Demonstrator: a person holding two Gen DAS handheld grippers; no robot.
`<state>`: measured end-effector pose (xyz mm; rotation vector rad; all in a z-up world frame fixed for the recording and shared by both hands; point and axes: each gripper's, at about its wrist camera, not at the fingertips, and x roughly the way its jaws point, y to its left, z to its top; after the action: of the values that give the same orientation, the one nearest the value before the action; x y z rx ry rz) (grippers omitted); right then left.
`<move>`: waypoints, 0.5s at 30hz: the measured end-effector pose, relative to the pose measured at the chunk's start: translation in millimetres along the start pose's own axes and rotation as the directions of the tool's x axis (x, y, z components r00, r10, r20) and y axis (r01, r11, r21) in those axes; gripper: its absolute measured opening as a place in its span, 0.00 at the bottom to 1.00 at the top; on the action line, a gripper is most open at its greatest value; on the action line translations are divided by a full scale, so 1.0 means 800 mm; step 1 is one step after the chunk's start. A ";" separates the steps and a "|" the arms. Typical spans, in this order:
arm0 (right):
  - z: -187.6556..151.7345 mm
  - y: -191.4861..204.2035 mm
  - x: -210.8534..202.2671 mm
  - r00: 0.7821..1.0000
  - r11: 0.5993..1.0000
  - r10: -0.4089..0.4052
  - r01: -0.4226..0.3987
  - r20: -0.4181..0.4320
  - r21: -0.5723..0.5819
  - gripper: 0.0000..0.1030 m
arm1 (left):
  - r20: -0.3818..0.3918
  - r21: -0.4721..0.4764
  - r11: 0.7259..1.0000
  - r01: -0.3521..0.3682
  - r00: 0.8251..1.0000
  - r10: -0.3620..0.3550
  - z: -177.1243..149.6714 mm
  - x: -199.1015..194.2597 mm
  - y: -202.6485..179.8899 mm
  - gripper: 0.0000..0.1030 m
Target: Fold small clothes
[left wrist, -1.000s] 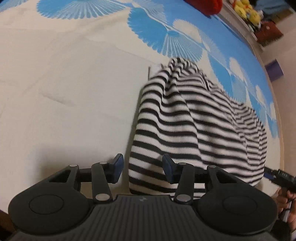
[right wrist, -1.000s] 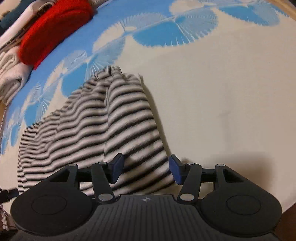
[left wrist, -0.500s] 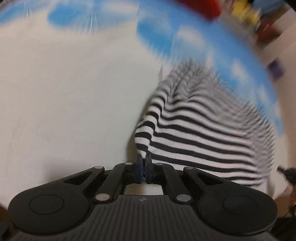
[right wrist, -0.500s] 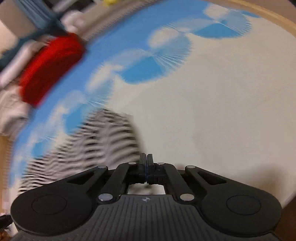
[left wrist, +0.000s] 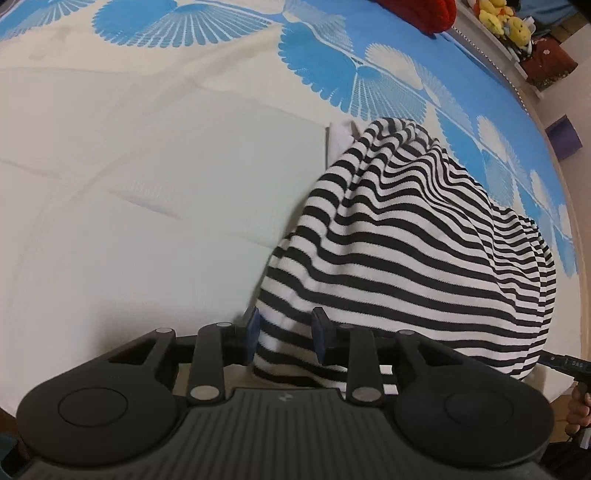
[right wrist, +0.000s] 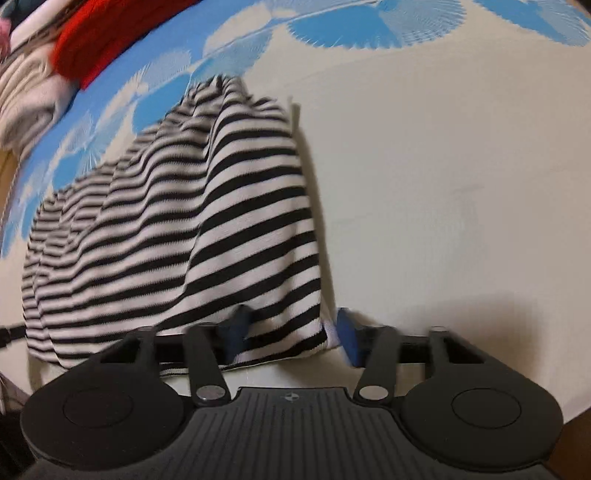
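Both our tools, left tool [left wrist: 286,341] and right tool [right wrist: 291,332], have just been opening, straddling the striped garment [left wrist: 406,251]; only the left view shows yellow toys [left wrist: 502,20] upper right.

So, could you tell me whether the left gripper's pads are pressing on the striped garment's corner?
Cannot tell. In the left wrist view the striped garment lies between the left gripper's parted pads, but neither contact nor a gap shows plainly.

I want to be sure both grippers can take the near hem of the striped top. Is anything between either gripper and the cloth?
Nothing visible is. The striped top already lies between the jaws of the left gripper and of the right gripper; both pairs have just been opening, and the pads stand apart.
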<state>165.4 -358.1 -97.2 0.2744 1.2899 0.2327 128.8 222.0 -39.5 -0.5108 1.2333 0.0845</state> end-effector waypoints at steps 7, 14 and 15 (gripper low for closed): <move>0.010 -0.028 -0.071 0.963 0.986 0.079 -0.113 0.257 0.120 0.00 | 0.039 0.074 0.997 0.004 0.999 -0.007 -0.003 0.004 -0.020 0.01; 0.007 -0.029 -0.040 0.985 0.991 -0.117 0.108 0.128 0.078 0.00 | -0.059 0.121 0.990 -0.073 0.995 0.081 -0.015 0.024 -0.025 0.01; 0.008 -0.023 -0.033 0.984 0.989 -0.142 0.138 0.105 0.051 0.00 | -0.059 0.129 0.987 -0.090 0.993 0.099 -0.015 0.025 -0.028 0.02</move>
<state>165.0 -384.7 -77.3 0.2292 1.2020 0.0689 132.5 193.0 -53.4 -0.3471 1.3173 0.0701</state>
